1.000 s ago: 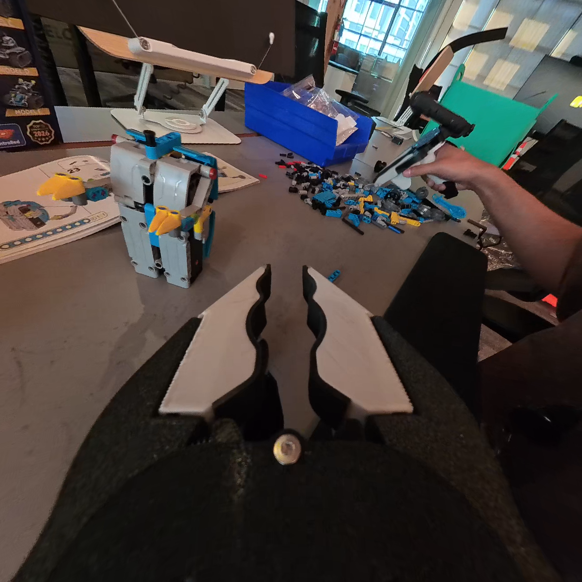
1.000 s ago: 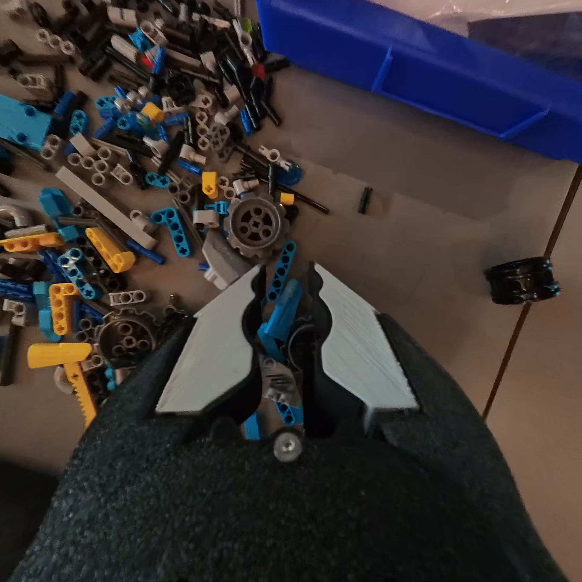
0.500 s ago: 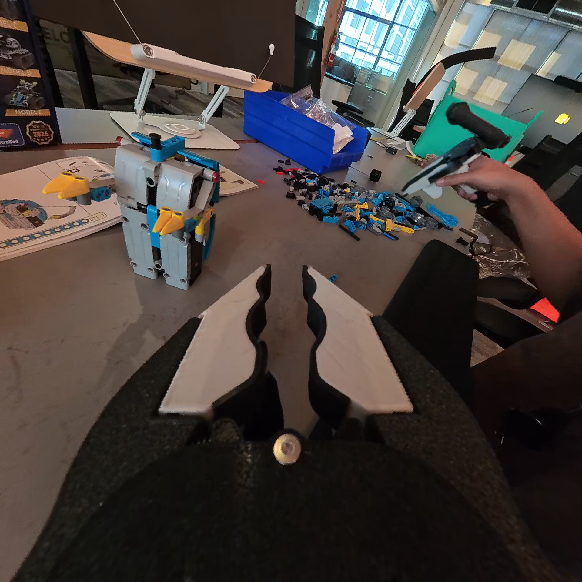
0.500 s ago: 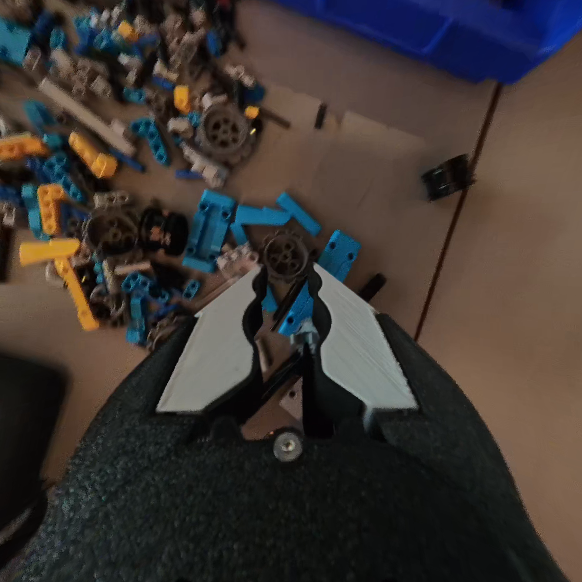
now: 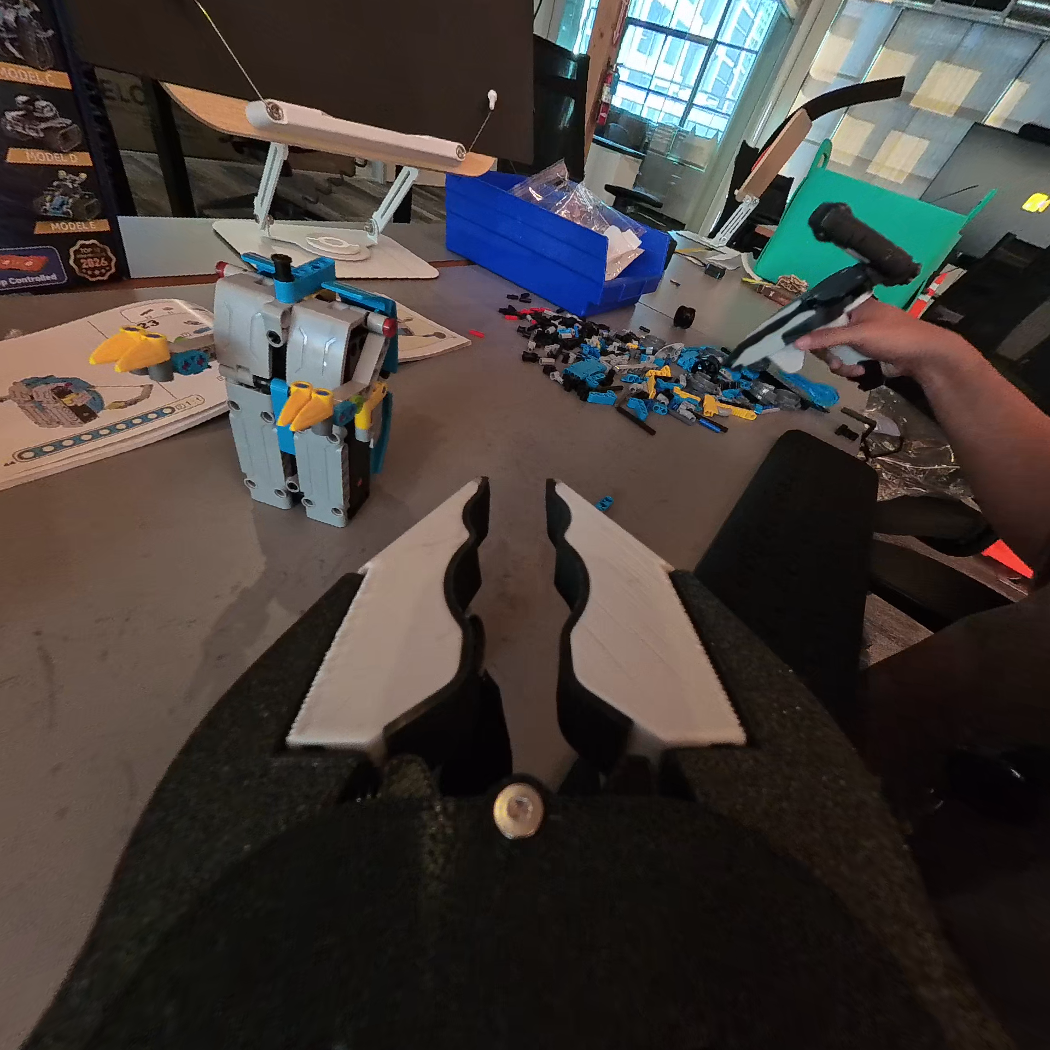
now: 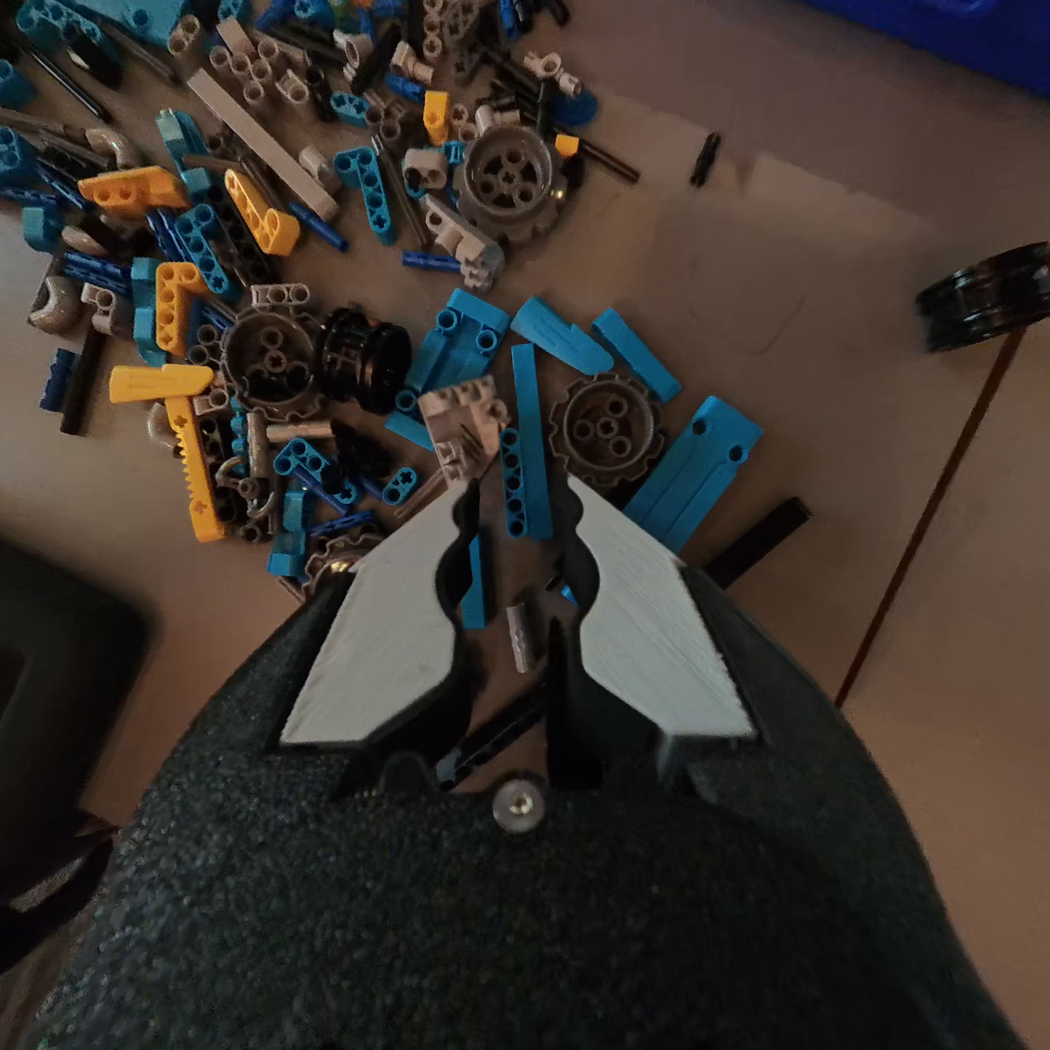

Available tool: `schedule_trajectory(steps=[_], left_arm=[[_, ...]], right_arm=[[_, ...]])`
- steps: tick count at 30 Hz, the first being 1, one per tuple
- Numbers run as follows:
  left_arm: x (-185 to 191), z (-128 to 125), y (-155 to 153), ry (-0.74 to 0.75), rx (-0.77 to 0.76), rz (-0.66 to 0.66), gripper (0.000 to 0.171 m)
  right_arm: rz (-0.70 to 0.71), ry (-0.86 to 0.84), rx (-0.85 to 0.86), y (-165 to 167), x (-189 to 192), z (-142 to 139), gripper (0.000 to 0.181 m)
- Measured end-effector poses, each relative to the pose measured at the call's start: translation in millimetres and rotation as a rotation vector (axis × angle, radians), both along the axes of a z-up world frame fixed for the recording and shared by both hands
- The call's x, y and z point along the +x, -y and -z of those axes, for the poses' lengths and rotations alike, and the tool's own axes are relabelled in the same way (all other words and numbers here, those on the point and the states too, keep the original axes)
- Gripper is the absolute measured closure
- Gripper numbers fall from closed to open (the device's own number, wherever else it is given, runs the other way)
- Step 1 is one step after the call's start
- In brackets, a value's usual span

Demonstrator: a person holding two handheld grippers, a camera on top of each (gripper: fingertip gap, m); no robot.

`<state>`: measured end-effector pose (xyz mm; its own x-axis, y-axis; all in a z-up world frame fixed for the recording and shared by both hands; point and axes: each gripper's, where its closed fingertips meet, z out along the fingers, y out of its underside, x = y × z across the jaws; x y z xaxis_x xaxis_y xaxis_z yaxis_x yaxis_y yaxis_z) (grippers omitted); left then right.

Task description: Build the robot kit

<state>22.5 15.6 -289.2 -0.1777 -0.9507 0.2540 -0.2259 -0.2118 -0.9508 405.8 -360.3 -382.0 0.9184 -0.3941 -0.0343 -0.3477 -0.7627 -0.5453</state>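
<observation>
Left wrist view: left gripper (image 5: 517,488) hovers low over the bare grey table (image 5: 142,596), jaws parted by a narrow gap, nothing between them. Nearest thing is the grey-and-blue brick model (image 5: 304,392), standing upright at centre left, well clear of the fingertips. An open instruction booklet (image 5: 85,409) lies flat behind it at left, pages facing the builder, likely for reference. A blue bin (image 5: 545,250) with clear bags sits upper centre. The loose parts pile (image 5: 653,375) spreads at centre right; a hand (image 5: 863,341) holds the right gripper (image 5: 733,361) tip-down at its right end.

Right wrist view: right gripper (image 6: 520,488) points down over the pile, jaws parted, gripping nothing. A blue holed beam (image 6: 514,483) lies on the table between the tips, apparently untouched. Grey toothed wheel (image 6: 608,429) just beyond the right finger; black tyre (image 6: 988,304) apart at right edge. View is slightly blurred.
</observation>
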Motion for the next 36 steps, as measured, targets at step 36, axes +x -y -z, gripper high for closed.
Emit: schedule_trajectory(steps=[36], left_arm=[[0, 1, 1, -0.007, -0.005, 0.011, 0.152]], right_arm=[[-0.022, 0.142, 0.000, -4, -19, -72, 0.174]])
